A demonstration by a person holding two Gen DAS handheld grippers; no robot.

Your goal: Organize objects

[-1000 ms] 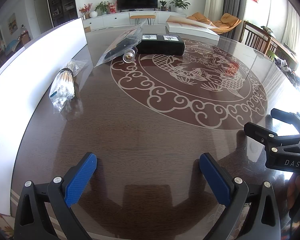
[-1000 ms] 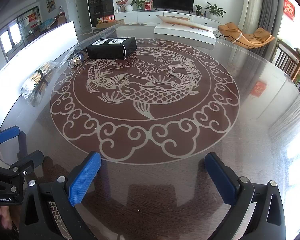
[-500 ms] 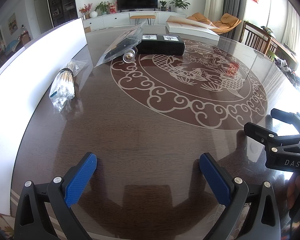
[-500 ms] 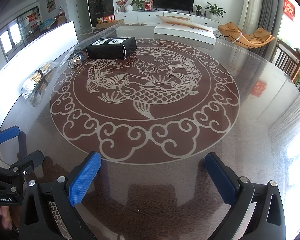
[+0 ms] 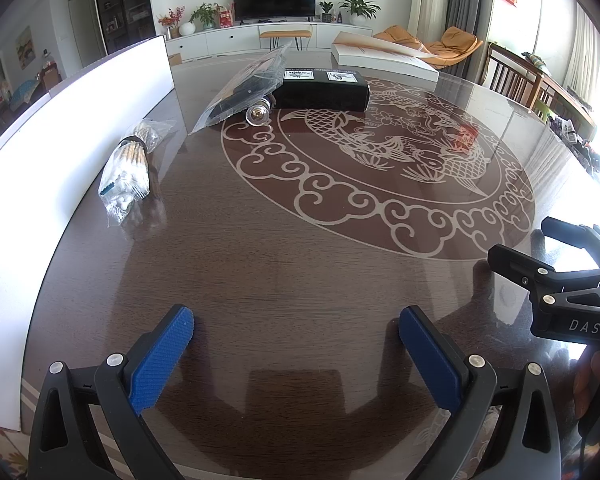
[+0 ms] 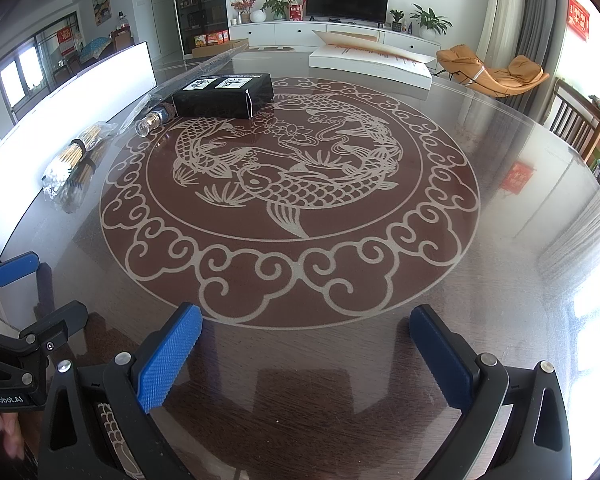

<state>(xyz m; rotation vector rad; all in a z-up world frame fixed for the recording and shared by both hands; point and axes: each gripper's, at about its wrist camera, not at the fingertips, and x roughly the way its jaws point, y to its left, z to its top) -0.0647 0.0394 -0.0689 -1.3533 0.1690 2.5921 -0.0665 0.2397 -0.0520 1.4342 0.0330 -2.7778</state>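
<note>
A black box [image 5: 324, 90] [image 6: 224, 94] with two white labels lies at the far side of the round table. Beside it are a small glass bottle [image 5: 258, 113] [image 6: 152, 120] and a clear bag holding a dark item [image 5: 244, 84]. A bag of cotton swabs [image 5: 128, 172] [image 6: 74, 160] lies at the left. My left gripper [image 5: 296, 322] is open over bare table near the front edge, nothing between its blue pads. My right gripper [image 6: 306, 322] is open too, also empty, and shows as a black frame at the right of the left wrist view [image 5: 540, 248].
A long white board [image 5: 60, 140] stands along the table's left edge. A flat white carton [image 5: 384, 56] [image 6: 370, 62] lies at the far edge. The glass top carries a fish and cloud pattern [image 6: 288, 180]. Chairs stand to the right.
</note>
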